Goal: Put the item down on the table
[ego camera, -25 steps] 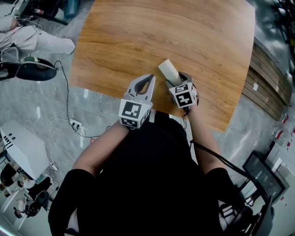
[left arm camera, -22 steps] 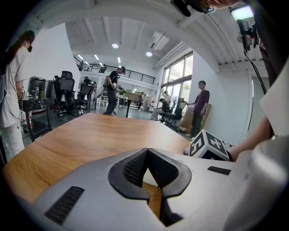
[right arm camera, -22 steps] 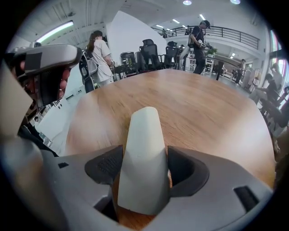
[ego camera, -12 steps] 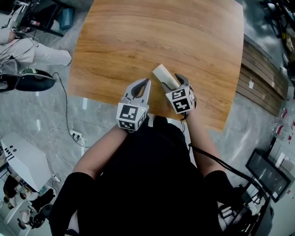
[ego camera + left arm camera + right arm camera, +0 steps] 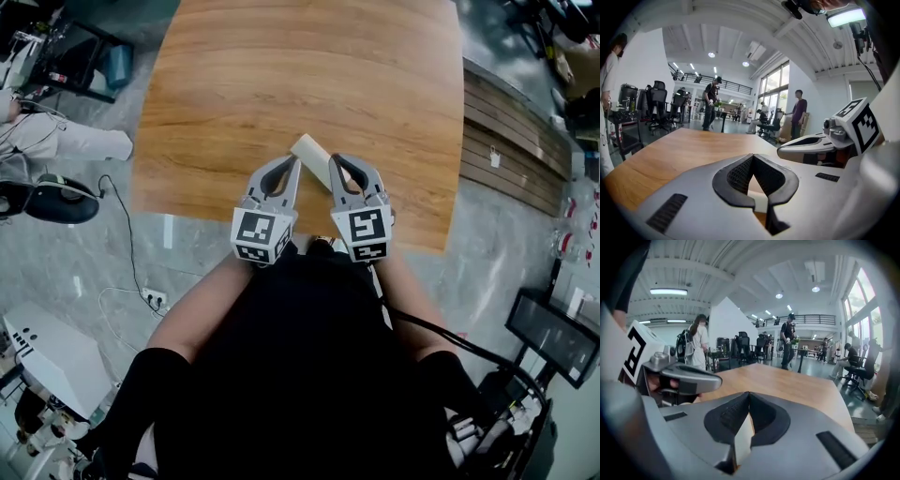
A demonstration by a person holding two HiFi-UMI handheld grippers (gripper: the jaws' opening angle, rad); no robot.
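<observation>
A cream rectangular block [image 5: 308,148] lies on the wooden table [image 5: 281,75] near its front edge, just beyond both grippers. My left gripper [image 5: 296,162] has its jaws together at the tips and holds nothing. My right gripper [image 5: 334,159] sits beside it, its jaws closing until the tips meet, with nothing gripped. In the right gripper view the block [image 5: 742,437] shows pale through the gap behind the joined tips [image 5: 749,394]. In the left gripper view a pale patch, the block [image 5: 758,199], shows the same way, and the right gripper [image 5: 806,142] shows at the right.
A grey tiled floor surrounds the table, with cables and a power strip [image 5: 150,251] at the left. A wooden slatted bench [image 5: 511,164] runs along the right. Beyond the table stand several people [image 5: 789,341] and office chairs [image 5: 657,105].
The right gripper's wide jaws stood round the block; now they are drawn back from it and closed. The block stays on the table. Both grippers now sit side by side.
</observation>
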